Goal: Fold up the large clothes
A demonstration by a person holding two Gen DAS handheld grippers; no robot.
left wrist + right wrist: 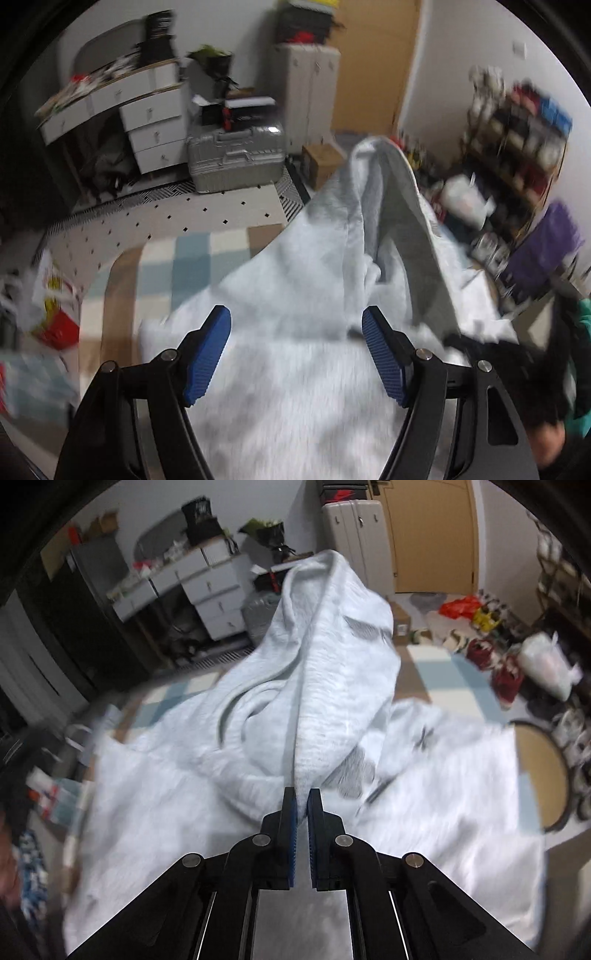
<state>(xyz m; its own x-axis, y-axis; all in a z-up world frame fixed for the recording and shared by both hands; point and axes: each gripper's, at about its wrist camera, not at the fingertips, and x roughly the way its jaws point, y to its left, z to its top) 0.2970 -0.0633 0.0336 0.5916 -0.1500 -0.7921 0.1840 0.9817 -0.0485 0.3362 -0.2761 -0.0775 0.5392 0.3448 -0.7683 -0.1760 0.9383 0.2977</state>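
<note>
Left wrist view. My left gripper (296, 328) stands with its two blue pads (207, 354) wide apart and nothing pinched between them; the pale grey garment (280, 369) lies below and beyond the gap, apart from both pads as far as I can tell. The garment spreads over a checked rug (192, 258) of blue, cream and tan squares, and one fold of it rises up and to the right in a tall ridge. Beyond the rug I see a white mat with small black diamonds (207, 214), a silver suitcase (236, 158), a white chest of drawers (147, 125), a cardboard box (325, 162) and a tan door (373, 62). A crowded shelf (517, 147) stands at the right. Much of this view is blurred.

Right wrist view. My right gripper (302, 801) has its pads closed to a narrow slit, and a thin edge of the garment (332, 686) is clamped between them. From the pads the cloth climbs away as a hood-like peak, with dark markings on its right side; the rest lies spread on the rug (443, 672). A round wooden tabletop (539, 768) shows at the right, touching the garment's edge. Shoes (509, 675) and a white bag (550, 664) lie near the door (432, 535).
</note>
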